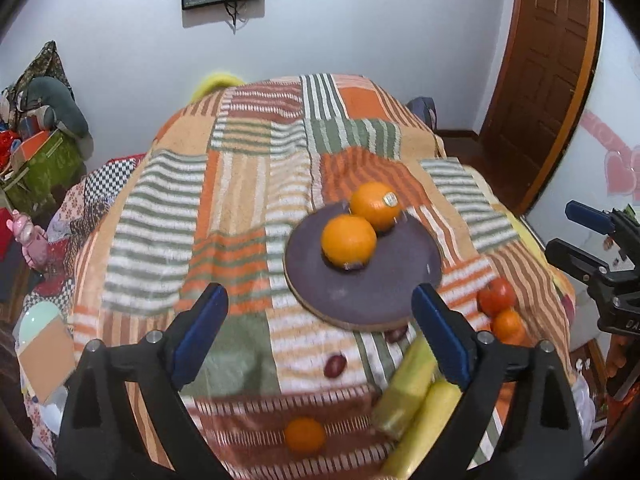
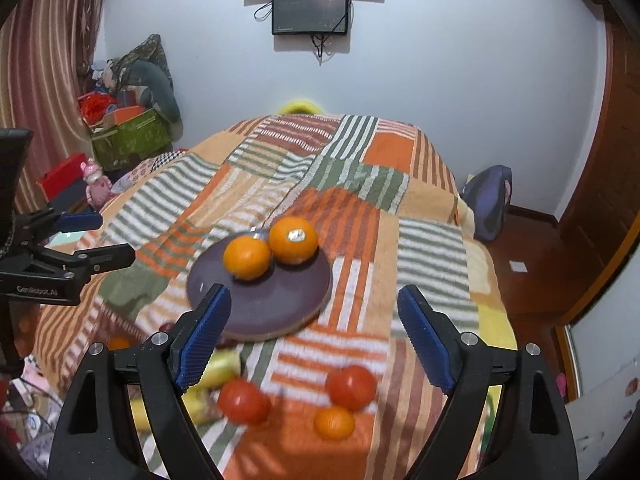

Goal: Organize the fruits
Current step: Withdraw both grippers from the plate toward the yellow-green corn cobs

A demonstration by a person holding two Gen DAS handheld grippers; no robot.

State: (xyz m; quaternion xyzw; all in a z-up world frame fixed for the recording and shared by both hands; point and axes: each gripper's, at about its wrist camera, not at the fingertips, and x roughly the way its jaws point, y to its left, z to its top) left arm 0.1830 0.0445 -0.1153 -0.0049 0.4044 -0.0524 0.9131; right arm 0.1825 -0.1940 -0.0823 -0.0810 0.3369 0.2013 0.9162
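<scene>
A dark round plate [image 1: 360,292] [image 2: 280,300] lies on a striped blanket and holds two oranges [image 1: 349,239] [image 2: 247,258]. Loose on the blanket near me are two tomatoes [image 2: 243,401], a small orange [image 2: 334,422], another small orange [image 1: 305,435], yellow bananas [image 1: 406,390] and dark plums [image 1: 334,365]. My left gripper [image 1: 320,332] is open and empty, just short of the plate. My right gripper [image 2: 316,332] is open and empty, above the tomatoes. Each gripper shows at the edge of the other's view.
The blanket [image 1: 240,200] covers a bed that drops off on all sides. A green box with clutter [image 2: 128,136] stands at the far left wall. A wooden door [image 1: 548,60] is at the right. A blue bag [image 2: 486,200] sits on the floor.
</scene>
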